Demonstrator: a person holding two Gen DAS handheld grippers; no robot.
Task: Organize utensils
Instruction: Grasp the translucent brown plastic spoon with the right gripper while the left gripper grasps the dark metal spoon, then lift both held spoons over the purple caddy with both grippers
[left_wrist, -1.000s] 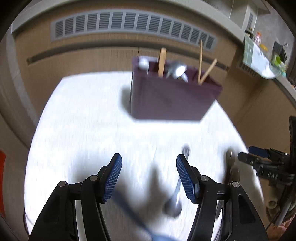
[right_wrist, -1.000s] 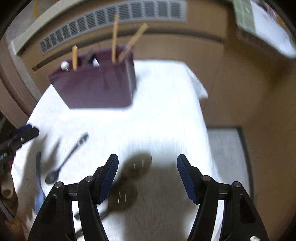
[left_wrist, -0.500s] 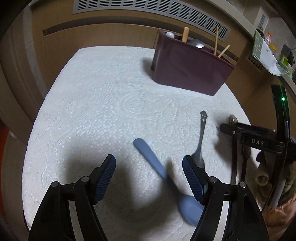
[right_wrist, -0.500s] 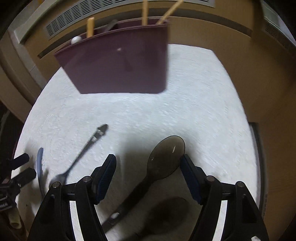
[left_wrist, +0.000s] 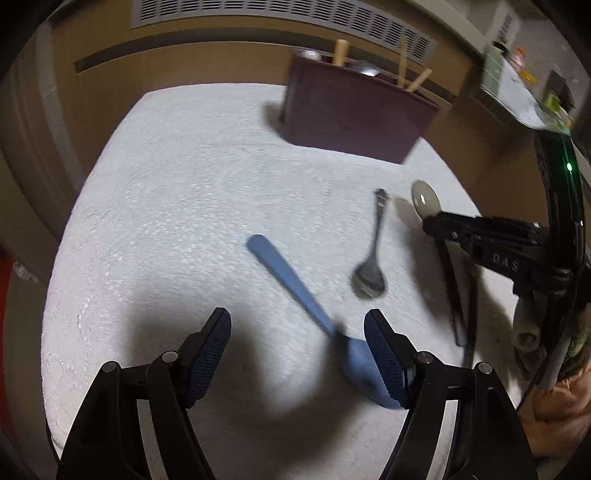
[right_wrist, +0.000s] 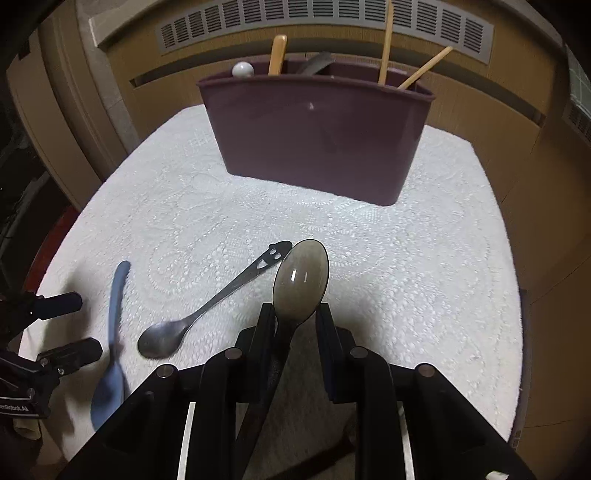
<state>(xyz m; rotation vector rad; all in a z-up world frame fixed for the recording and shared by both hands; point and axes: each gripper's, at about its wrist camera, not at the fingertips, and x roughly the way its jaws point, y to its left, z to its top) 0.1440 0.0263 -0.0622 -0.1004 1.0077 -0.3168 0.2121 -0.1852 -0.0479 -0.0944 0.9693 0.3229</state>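
While the right gripper (right_wrist: 295, 314), jaws just closing, pinches the brown spoon (right_wrist: 301, 275) at lower centre, the spread left gripper (left_wrist: 297, 354) nears the blue spoon (left_wrist: 291, 284); next, lift toward the purple holder (right_wrist: 314, 136) at top.

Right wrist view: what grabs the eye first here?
The right gripper, whose fingers have just been closing, has the neck of a translucent brown spoon between them, bowl pointing at the maroon utensil caddy behind. To its left on the white cloth lie a steel spoon and a blue spoon.
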